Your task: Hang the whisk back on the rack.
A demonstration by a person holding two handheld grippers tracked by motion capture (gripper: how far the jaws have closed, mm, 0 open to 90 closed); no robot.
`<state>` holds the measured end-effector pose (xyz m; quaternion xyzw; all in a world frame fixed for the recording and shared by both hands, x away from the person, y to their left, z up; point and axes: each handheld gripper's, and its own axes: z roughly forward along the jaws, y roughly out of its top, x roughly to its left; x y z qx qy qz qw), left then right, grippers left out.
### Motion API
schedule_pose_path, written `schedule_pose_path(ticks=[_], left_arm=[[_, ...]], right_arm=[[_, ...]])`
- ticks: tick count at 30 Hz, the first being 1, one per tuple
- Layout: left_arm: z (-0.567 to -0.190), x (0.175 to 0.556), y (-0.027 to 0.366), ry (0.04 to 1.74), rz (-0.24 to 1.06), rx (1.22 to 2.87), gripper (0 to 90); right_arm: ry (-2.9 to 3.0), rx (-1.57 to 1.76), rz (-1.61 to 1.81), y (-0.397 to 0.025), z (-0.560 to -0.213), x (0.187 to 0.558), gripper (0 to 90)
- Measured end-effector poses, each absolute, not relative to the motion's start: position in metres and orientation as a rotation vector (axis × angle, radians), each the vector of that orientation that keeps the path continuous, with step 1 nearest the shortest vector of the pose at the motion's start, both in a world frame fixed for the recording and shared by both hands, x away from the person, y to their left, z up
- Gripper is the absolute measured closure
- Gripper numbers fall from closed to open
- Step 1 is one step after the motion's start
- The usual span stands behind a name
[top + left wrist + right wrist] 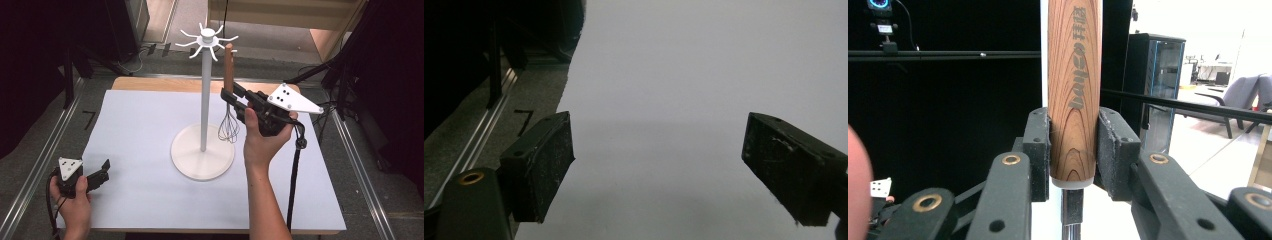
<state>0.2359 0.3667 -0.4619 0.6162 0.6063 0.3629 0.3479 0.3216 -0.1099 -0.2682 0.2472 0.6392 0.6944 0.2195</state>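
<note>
A: In the high view, what does the right gripper [231,96] have?

B: It is clamped on the wooden handle of a whisk [229,100], near the handle's lower end. The whisk stands upright, handle up, with the wire loops hanging below the jaws, above the white sheet [140,145] covering the table. The person's right hand [265,142] holds the tool from beneath, and its grey three-cornered plate faces up behind the jaws.

A: And what sits close to that gripper?

B: Just beyond its jaw tips rises the pole of a white hanging stand [204,100]. The stand's round base lies below and a little ahead of the jaws, and its ring of hooks is above them, near the top of the whisk handle. Whether the handle touches a hook cannot be told.

A: The left gripper [102,170]?

B: It lies low at the sheet's near left corner, in the left hand [75,200], well apart from stand and whisk, jaws pointing toward the stand's base.

A: What does the left gripper view add?

B: The left gripper's [659,165] two black jaws stand wide apart with nothing between them; ahead of them is bare white sheet [684,75], and off its left jaw is the table edge with a metal rail [479,135].

A: And the right gripper view?

B: The right gripper's [1074,150] pads press both sides of the whisk's [1074,90] striped wooden handle, just above its bottom collar. The handle runs straight up between the jaws, with printed lettering facing the camera, and the metal stem drops below them.
</note>
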Motion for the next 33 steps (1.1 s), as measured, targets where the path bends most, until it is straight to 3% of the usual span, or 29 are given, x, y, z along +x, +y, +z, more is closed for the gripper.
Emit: schedule_pose_path(ticks=[11,12,13,16,28,33], left_arm=[[-0.462,0.236,0.367,1.573,0.94,1.605,14.0],[-0.462,0.236,0.367,1.573,0.94,1.605,14.0],[-0.462,0.236,0.367,1.573,0.94,1.605,14.0],[-0.462,0.236,0.367,1.573,0.94,1.605,14.0],[-0.462,0.236,0.367,1.573,0.94,1.605,14.0],[-0.462,0.236,0.367,1.574,0.94,1.602,14.0]], right_arm=[[1.785,0.676,1.936,-0.113,-0.268,0.322,69.0],[1.783,0.676,1.945,-0.115,-0.268,0.322,58.8],[1.783,0.676,1.945,-0.115,-0.268,0.322,58.8],[1.78,0.693,1.936,-0.12,-0.269,0.321,42.3],[1.75,0.735,1.848,-0.131,-0.276,0.318,26.0],[1.73,0.765,1.807,-0.139,-0.283,0.317,14.8]])
